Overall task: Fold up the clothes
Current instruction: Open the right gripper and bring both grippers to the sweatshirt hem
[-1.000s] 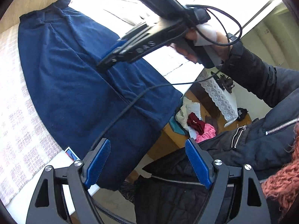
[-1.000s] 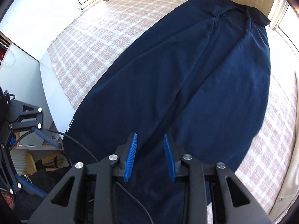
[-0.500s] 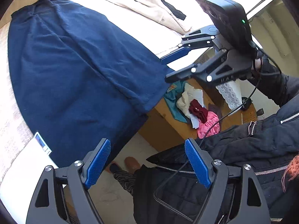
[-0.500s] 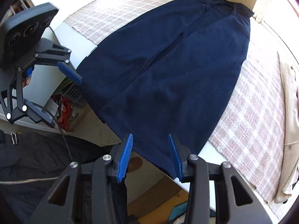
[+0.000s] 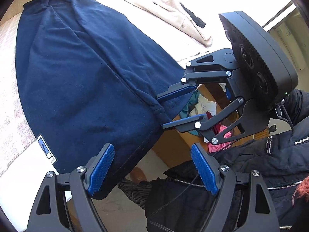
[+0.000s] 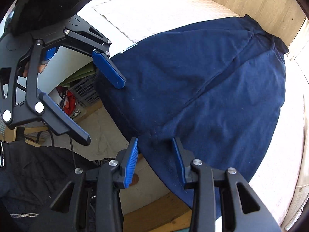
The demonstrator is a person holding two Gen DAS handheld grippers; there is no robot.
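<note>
Navy blue trousers [image 5: 81, 73] lie flat on the bed, their leg ends hanging over the near edge. My left gripper [image 5: 152, 170] is open wide at the left leg's hem; one pad [image 5: 100, 170] overlaps the cloth, the other is over the floor. In the right wrist view the left gripper [image 6: 102, 112] straddles that hem edge. My right gripper [image 6: 155, 160] has the other leg's hem [image 6: 154, 135] between its jaws, which are closing, with a gap still showing at the pads. The left wrist view shows the right gripper [image 5: 161, 112] astride the hem corner.
A beige garment [image 5: 183, 19] lies further up the bed. A pale checked cover [image 6: 285, 164] lies under the trousers. A wooden box of mixed clothes [image 5: 202, 108] and a grey basket [image 6: 85, 90] stand beside the bed. A person's black jacket [image 5: 251, 164] fills the near side.
Both grippers have come down to the trouser hems at the bed's edge. The right gripper swung from above the legs to the hem corner, rolled, and its jaws widened, then narrowed.
</note>
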